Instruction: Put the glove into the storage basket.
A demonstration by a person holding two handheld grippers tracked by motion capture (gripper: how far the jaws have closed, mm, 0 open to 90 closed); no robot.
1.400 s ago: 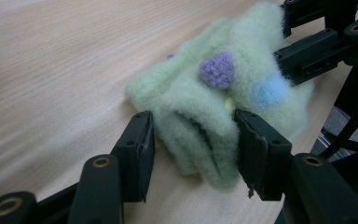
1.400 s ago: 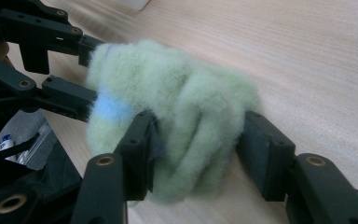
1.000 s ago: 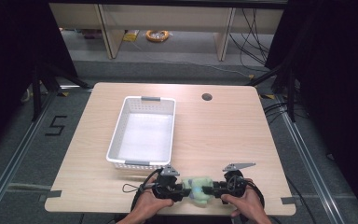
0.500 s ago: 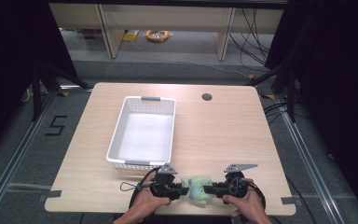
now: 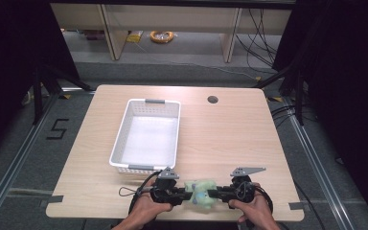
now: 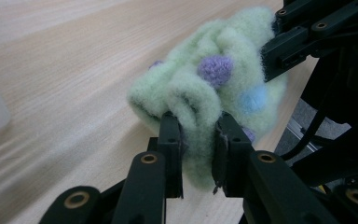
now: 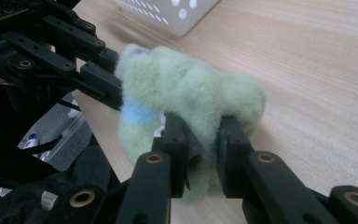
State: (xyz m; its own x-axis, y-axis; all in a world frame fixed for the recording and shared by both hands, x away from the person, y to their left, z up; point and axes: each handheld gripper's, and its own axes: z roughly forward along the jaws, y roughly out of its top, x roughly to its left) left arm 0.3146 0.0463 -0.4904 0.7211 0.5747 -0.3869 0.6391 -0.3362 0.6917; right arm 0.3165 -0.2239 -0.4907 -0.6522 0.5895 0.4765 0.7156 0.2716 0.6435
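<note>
One fuzzy pale-green sock (image 6: 214, 88), purple-and-blue dotted

Left tool (image 5: 184, 195) and right tool (image 5: 214, 194) point inward, tips facing; jaws just closed, clamped.

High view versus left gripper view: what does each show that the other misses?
High view: the whole table, the white basket on it, the hole near its far edge, the floor with shelving beyond, and both hands.

Left gripper view: a close look at the left gripper with its jaws pinching a fold of the fuzzy green cloth, whose purple and blue dots are plain.

Both: the cloth held between the left gripper and the right gripper above the wooden tabletop.
</note>
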